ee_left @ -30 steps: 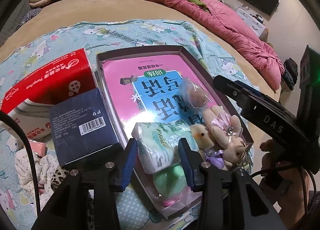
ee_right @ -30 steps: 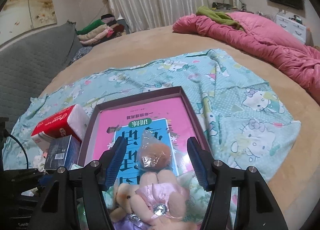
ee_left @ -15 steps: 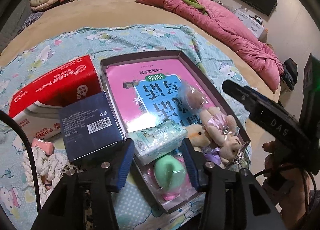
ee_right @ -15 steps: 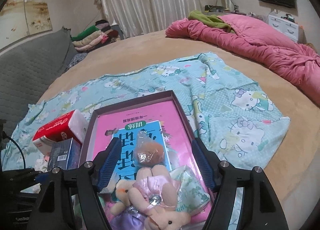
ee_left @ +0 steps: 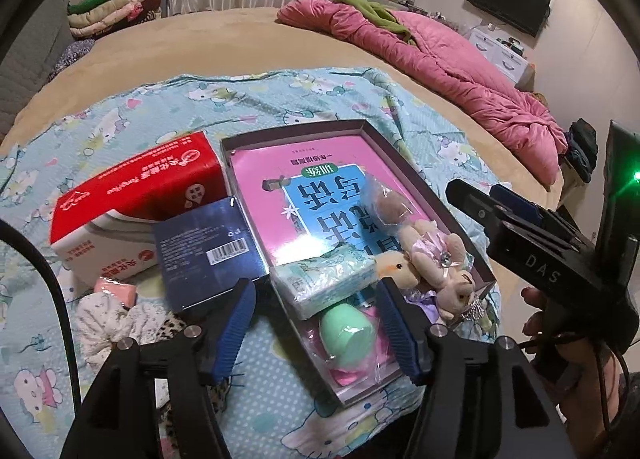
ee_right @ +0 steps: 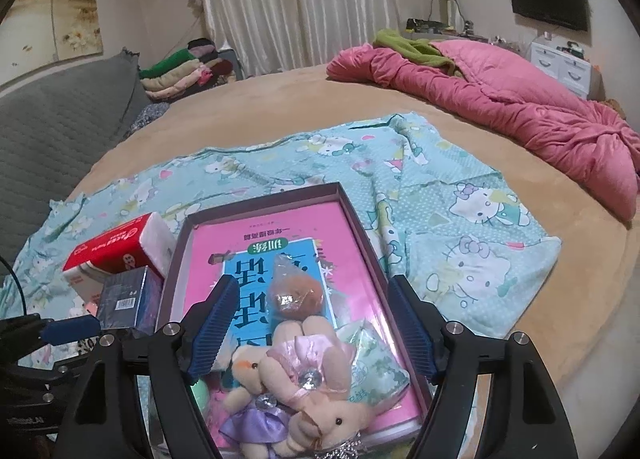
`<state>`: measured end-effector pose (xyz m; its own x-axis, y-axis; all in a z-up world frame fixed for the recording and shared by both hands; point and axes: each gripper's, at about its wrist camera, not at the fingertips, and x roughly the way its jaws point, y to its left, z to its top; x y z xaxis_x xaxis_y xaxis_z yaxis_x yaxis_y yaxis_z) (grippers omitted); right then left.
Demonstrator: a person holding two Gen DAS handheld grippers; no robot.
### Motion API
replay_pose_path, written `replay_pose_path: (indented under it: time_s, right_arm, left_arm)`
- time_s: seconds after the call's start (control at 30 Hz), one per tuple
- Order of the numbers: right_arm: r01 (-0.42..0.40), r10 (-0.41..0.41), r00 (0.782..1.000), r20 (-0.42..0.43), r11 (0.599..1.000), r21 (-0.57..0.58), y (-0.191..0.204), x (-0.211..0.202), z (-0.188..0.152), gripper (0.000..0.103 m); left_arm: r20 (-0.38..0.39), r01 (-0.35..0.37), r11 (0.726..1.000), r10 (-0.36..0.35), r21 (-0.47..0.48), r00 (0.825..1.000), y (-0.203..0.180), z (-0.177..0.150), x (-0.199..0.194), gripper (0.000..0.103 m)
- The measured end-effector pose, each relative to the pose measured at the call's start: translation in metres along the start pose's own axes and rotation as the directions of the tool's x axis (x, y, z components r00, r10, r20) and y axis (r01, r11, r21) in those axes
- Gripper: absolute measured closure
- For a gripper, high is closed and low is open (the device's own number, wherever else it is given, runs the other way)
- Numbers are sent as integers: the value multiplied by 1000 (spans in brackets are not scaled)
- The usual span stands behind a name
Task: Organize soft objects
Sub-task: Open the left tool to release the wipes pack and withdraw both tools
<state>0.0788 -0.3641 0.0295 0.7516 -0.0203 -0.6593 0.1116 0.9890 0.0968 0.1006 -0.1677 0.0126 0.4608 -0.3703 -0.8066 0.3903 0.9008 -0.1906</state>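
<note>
A shallow dark tray (ee_left: 404, 163) (ee_right: 362, 231) with a pink book on its floor holds a green tissue pack (ee_left: 324, 279), a green egg-shaped sponge (ee_left: 347, 335), plush bunnies (ee_left: 434, 263) (ee_right: 304, 391) and a bagged brown ball (ee_left: 386, 209) (ee_right: 294, 293). My left gripper (ee_left: 316, 323) is open and empty, above the tray's near end, the tissue pack and sponge between its fingers. My right gripper (ee_right: 310, 329) is open and empty, over the bunnies; its body shows in the left wrist view (ee_left: 540, 259).
Left of the tray lie a red-and-white tissue box (ee_left: 132, 203) (ee_right: 116, 251), a dark blue box (ee_left: 206, 251) (ee_right: 126, 299), a pink packet (ee_left: 116, 289) and crumpled cloth (ee_left: 120, 323). All rest on a Hello Kitty sheet (ee_right: 460, 227). A pink quilt (ee_right: 500, 103) lies far right.
My left gripper let go of the green tissue pack, which now lies in the tray, and pulled back and up. My right gripper also drew back, open.
</note>
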Motion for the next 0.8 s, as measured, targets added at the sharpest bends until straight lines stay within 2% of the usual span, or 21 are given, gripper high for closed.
replay_pose_path:
  time_s: [0.33, 0.8]
  right_arm:
    - [-4, 5, 1000, 24, 1000, -21, 15, -17, 3, 25]
    - [-44, 47, 998, 52, 997, -61, 44, -44, 9, 25]
  left_arm:
    - [41, -42, 999, 42, 11, 998, 4, -4, -28, 35]
    - [105, -77, 996, 81, -43, 991, 29, -5, -71, 31]
